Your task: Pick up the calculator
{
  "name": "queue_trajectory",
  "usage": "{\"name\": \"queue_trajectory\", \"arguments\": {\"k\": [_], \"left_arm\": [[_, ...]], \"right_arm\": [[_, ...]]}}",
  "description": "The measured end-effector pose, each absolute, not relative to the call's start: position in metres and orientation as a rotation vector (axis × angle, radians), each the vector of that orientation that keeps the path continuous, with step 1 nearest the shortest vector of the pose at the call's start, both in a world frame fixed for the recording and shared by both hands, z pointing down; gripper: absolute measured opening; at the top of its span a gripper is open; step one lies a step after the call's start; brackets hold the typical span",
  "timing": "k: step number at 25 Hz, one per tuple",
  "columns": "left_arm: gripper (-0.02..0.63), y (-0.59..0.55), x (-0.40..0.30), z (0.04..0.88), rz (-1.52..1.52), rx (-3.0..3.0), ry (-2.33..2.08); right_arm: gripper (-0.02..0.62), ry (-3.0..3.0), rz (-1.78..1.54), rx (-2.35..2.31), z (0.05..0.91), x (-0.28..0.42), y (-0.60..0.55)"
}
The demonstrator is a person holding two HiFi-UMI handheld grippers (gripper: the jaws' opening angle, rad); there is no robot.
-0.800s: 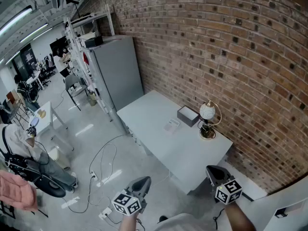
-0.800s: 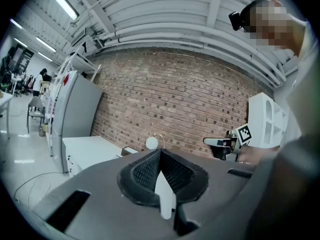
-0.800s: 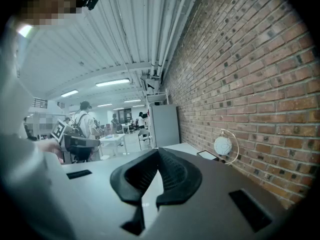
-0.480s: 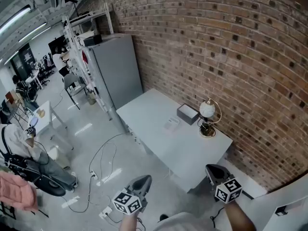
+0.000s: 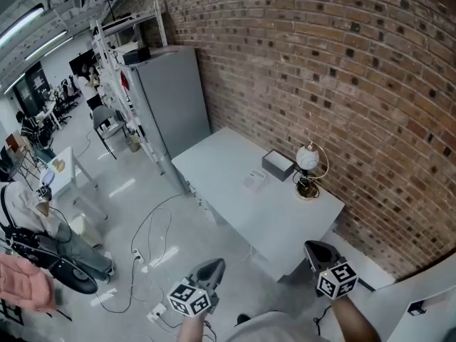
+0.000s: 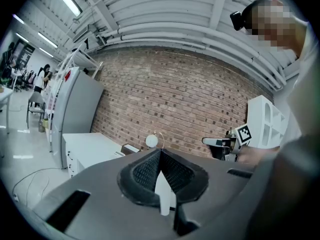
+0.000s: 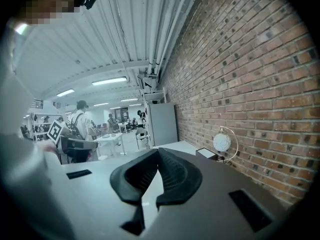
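Observation:
The calculator (image 5: 254, 181) is a small flat white slab lying on the white table (image 5: 214, 162), far ahead of both grippers. Next to it stand a dark box (image 5: 278, 164) and a globe lamp (image 5: 308, 162). My left gripper (image 5: 210, 266) hangs low in the head view over the floor, short of the table, with its jaws together and nothing between them (image 6: 160, 151). My right gripper (image 5: 317, 249) is near the table's close corner, also shut and empty (image 7: 158, 150). The globe lamp (image 7: 221, 142) and the box (image 7: 206, 153) show in the right gripper view.
A brick wall (image 5: 342, 84) runs behind the table. A tall grey cabinet (image 5: 174, 98) stands at the table's far end, with metal shelving beyond it. Cables (image 5: 153, 234) trail over the floor to the left. A person (image 5: 21, 205) and a small white table (image 5: 68, 173) are at far left.
The table sits slightly higher in the head view now. Both grippers keep their places and stay shut.

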State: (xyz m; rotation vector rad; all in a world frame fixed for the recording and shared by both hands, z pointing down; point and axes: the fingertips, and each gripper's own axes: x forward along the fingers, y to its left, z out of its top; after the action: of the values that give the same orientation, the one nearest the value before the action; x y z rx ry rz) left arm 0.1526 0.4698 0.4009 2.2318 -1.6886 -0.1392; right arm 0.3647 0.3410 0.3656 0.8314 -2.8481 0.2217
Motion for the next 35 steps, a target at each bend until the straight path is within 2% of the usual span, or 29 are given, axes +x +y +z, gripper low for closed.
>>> {"name": "queue_trajectory", "arguments": {"k": [5, 26, 35], "left_arm": [[0.014, 0.476, 0.143, 0.409, -0.132, 2.218, -1.683], [0.014, 0.497, 0.086, 0.434, -0.117, 2.198, -1.645], [0.014, 0.469, 0.063, 0.443, -0.119, 2.180, -1.656]], "right_arm": [[0.012, -2.841, 0.237, 0.852, 0.370, 0.357, 0.345], [0.164, -2.816, 0.406, 0.878, 0.400, 0.297, 0.367], [0.172, -2.798, 0.439, 0.854, 0.419, 0.272, 0.335]]}}
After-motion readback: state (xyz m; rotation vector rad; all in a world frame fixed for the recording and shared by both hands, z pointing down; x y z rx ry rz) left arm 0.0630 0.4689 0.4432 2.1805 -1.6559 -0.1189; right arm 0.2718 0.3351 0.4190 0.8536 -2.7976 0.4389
